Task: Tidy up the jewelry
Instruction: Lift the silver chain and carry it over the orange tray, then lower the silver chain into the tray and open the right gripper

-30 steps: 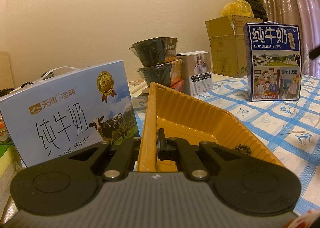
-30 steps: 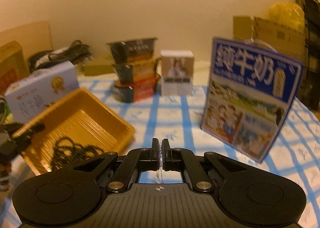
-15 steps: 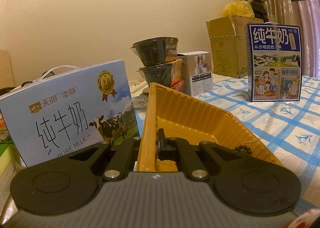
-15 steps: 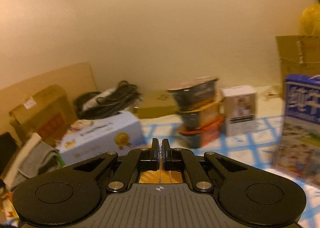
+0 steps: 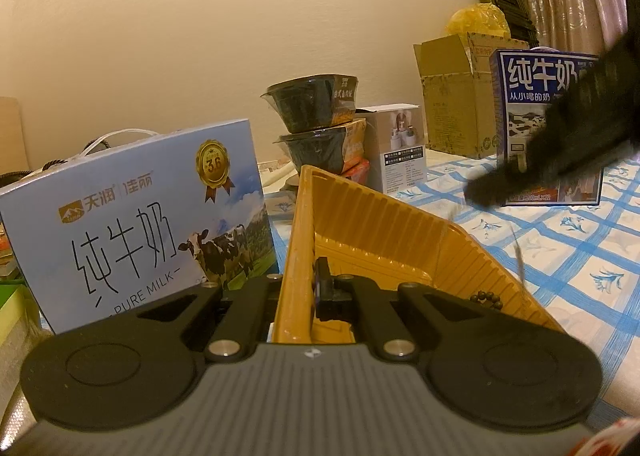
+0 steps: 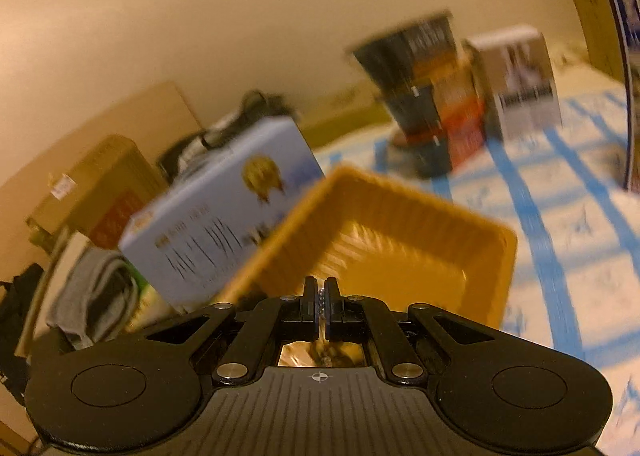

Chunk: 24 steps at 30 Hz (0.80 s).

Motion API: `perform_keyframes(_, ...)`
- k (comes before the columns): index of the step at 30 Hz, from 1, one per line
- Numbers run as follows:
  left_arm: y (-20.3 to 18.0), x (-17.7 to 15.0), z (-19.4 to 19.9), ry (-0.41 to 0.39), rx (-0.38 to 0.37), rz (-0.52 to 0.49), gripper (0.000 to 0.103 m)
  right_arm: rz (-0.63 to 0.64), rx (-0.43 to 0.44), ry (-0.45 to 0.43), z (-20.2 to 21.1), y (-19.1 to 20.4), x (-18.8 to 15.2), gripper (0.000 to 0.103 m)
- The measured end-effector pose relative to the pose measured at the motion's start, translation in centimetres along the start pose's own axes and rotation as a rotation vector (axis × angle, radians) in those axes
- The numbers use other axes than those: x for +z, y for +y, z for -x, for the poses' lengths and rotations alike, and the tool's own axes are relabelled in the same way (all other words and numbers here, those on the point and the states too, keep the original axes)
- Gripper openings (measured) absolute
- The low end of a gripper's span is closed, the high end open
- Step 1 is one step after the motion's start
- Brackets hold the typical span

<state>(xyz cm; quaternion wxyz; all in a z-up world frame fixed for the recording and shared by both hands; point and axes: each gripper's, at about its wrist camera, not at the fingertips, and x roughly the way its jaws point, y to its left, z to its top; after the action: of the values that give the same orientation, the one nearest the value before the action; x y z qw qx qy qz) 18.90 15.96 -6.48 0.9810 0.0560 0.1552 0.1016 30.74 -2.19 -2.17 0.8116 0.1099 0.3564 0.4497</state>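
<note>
Bottom centre of the left wrist view, the left gripper (image 5: pixel 306 288) is clamped on the near wall of the ribbed yellow plastic tray (image 5: pixel 400 240), one finger inside, the other hidden behind the wall. At lower right of that frame, a dark beaded bracelet (image 5: pixel 486 301) peeks from inside the tray against its right wall. Above it, a thin silvery chain (image 5: pixel 519 256) dangles over the tray's right rim, hanging from the blurred black shape of the right gripper (image 5: pixel 568 144) sweeping in from the upper right.

Over in the right wrist view, everything is motion-blurred. At bottom centre, the fingers (image 6: pixel 310 302) are pinched nearly together on that chain, with tiny links showing in the slit between them. Just beyond them, the tray fills the middle of the frame.

Left of the tray stands a pale blue milk carton with a cow picture (image 5: pixel 136 224), just beside its wall. Further back, at centre, sits a stack of dark wrapped instant-noodle bowls (image 5: pixel 316 124), a small white product box (image 5: pixel 396 148) next to it. On the right, a dark blue milk carton (image 5: pixel 536 96) stands on the blue-and-white checked tablecloth (image 5: pixel 580 256), with a brown cardboard box (image 5: pixel 452 96) behind at the wall.
</note>
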Motion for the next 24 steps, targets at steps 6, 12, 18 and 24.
perform_keyframes(6, 0.0, 0.0, 0.0, 0.001, 0.000, -0.003, 0.003, -0.030, 0.000, 0.020, -0.7, -0.7, -0.7, 0.002)
perform_keyframes(12, 0.0, 0.0, 0.0, 0.001, 0.001, -0.004, 0.003, -0.075, 0.118, -0.096, 0.8, 1.1, 1.2, 0.002)
perform_keyframes(18, 0.0, 0.0, 0.0, 0.002, 0.001, -0.001, 0.003, -0.216, 0.187, -0.153, 1.0, -0.4, 0.8, 0.002)
perform_keyframes(24, 0.0, 0.0, 0.0, 0.002, 0.001, 0.001, 0.003, -0.235, -0.027, 0.032, -2.1, -3.0, -2.9, 0.002)
